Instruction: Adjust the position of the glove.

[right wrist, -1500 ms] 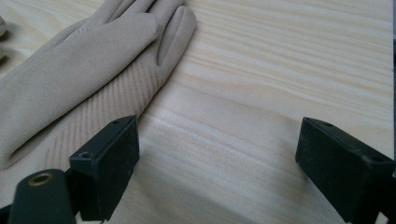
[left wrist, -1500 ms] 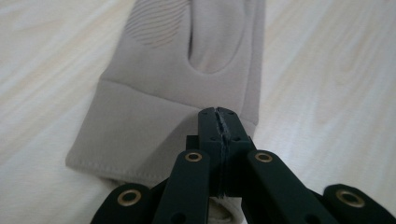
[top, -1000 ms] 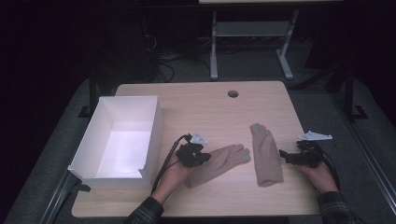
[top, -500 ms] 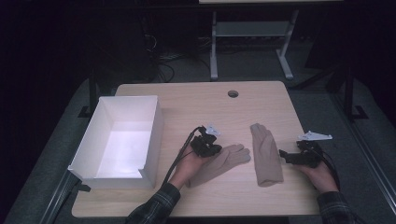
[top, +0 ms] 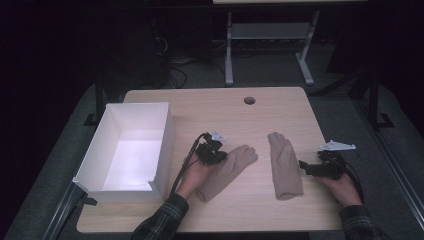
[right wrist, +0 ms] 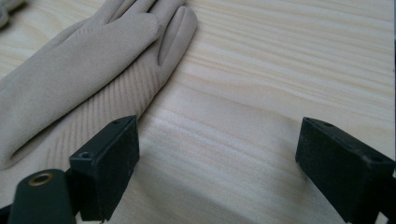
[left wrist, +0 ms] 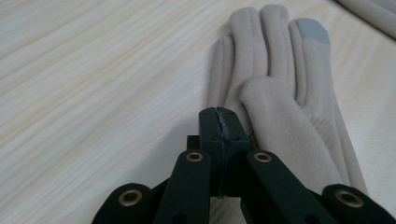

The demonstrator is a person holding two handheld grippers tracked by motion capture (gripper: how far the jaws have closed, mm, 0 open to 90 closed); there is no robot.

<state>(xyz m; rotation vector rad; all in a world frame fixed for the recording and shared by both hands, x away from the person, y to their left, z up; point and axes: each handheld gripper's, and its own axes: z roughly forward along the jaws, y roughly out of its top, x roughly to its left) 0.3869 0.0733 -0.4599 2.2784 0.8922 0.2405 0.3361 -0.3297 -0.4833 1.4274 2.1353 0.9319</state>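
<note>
Two beige gloves lie flat on the wooden table (top: 250,120). The left glove (top: 230,167) points its fingers to the far right; its grey fingertip patch (left wrist: 312,30) shows in the left gripper view. My left gripper (top: 210,151) sits at this glove's (left wrist: 280,107) left edge with its jaws pressed together (left wrist: 218,116) and nothing seen between them. The right glove (top: 285,165) lies fingers away from me. My right gripper (top: 306,167) rests just right of it, wide open (right wrist: 219,140), with bare wood between the jaws and the glove (right wrist: 93,79) beside the left jaw.
An open white box (top: 165,135) stands at the table's left side, close to my left hand. A round cable hole (top: 249,100) is near the far edge. A metal frame (top: 270,35) stands on the floor beyond the table.
My left gripper has moved up and a little right along the left glove. The right gripper and both gloves have stayed where they were.
</note>
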